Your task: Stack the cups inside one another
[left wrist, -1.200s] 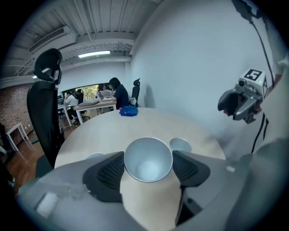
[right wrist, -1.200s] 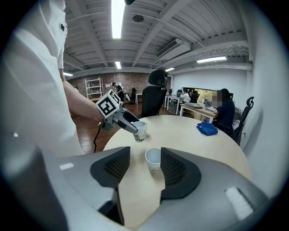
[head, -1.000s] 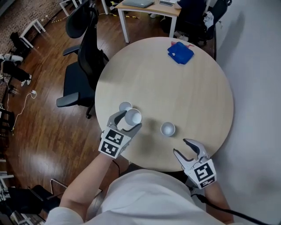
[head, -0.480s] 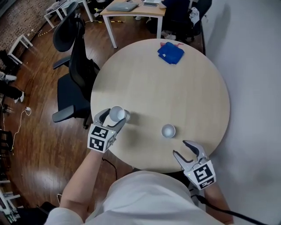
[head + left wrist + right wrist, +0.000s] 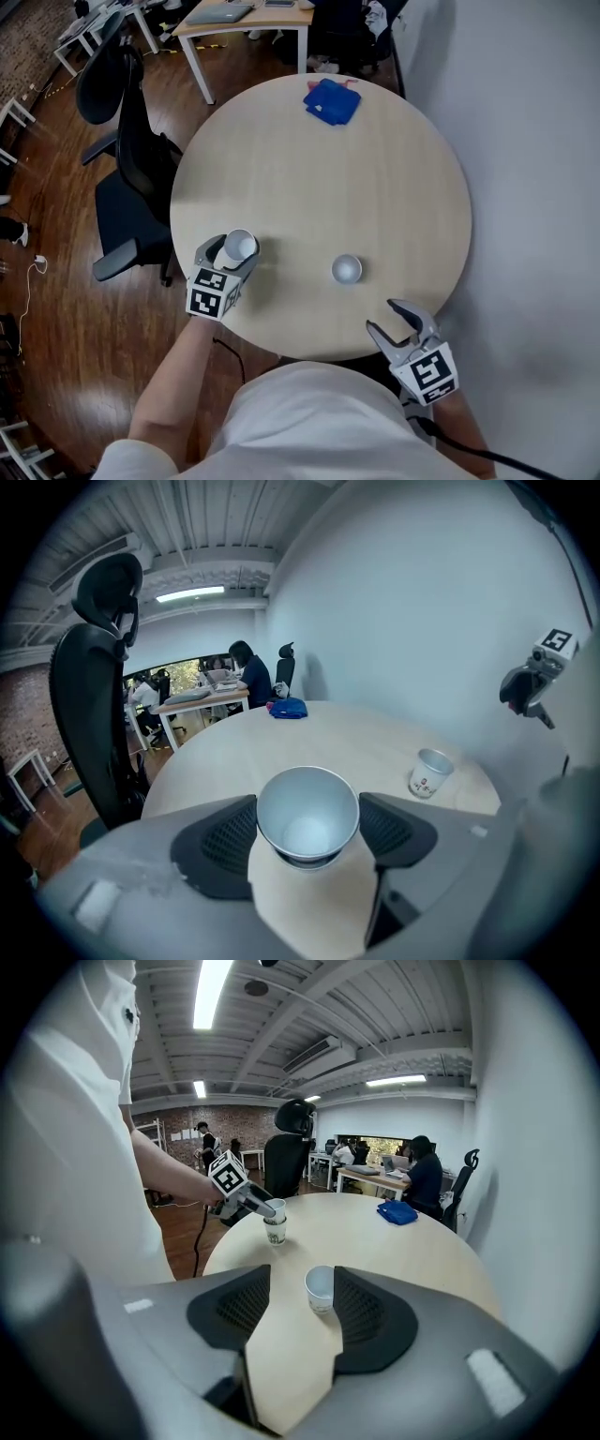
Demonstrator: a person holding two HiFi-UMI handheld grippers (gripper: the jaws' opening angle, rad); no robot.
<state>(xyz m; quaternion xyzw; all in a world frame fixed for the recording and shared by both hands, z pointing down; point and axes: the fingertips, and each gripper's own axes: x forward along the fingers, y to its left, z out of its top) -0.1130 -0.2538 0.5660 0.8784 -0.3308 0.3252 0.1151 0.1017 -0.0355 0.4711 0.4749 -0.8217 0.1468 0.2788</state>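
My left gripper (image 5: 231, 253) holds a white paper cup (image 5: 240, 246) by its rim near the table's left edge. Its jaws are opening, though the pads (image 5: 225, 841) still touch the cup (image 5: 307, 808). The right gripper view shows this cup (image 5: 275, 1209) sitting in the mouth of a second cup (image 5: 274, 1233) that stands on the table. A third cup (image 5: 346, 269) stands alone toward the front right. My right gripper (image 5: 399, 326) hovers open and empty at the table's near edge, short of that cup (image 5: 321, 1288).
The round wooden table (image 5: 328, 178) carries a blue cloth (image 5: 332, 101) at its far side. A black office chair (image 5: 127, 178) stands close to the table's left. A desk (image 5: 246, 15) is beyond, and a white wall lies to the right.
My left gripper carried its cup left and down, onto the cup that stood beside it. The right gripper has stayed in place.
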